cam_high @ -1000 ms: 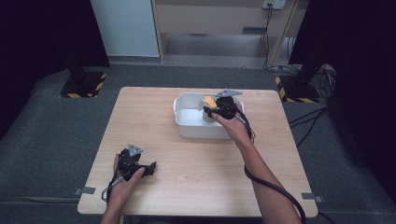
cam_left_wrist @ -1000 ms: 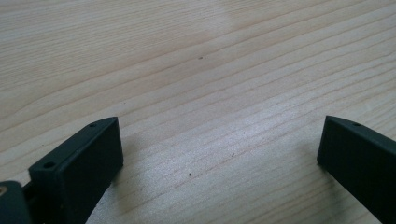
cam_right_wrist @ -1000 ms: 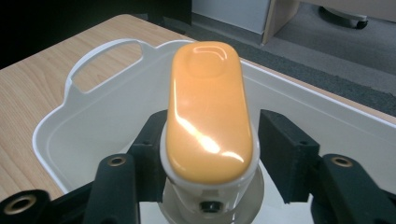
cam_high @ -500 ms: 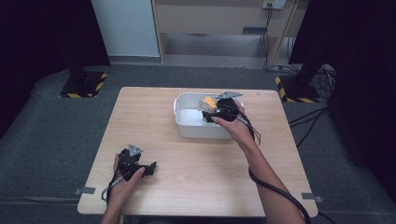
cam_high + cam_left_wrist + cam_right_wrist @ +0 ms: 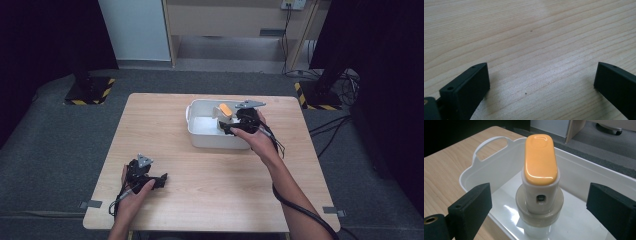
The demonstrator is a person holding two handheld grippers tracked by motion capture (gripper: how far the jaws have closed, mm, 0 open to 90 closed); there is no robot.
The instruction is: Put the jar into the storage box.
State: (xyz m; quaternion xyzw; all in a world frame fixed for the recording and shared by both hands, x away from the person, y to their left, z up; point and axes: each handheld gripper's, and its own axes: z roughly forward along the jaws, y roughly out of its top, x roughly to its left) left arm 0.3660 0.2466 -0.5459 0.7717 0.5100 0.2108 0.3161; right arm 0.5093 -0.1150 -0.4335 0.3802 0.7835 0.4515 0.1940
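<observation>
Inside white tub [image 5: 486,165], near right end, stands bottle with orange cap [image 5: 540,165], upright on tub floor. Right gripper [image 5: 541,202] frames it; jaws have just been opening, now wide, pads clear of bottle on both sides. Step in hand seems release: best draw gripper straight back and up, no sideways push, or tall bottle may tip. Tub wall close under jaws, could catch. Left gripper [image 5: 541,82] rests low over bare wooden table [image 5: 200,195], well apart from tub, jaws open, nothing between.
</observation>
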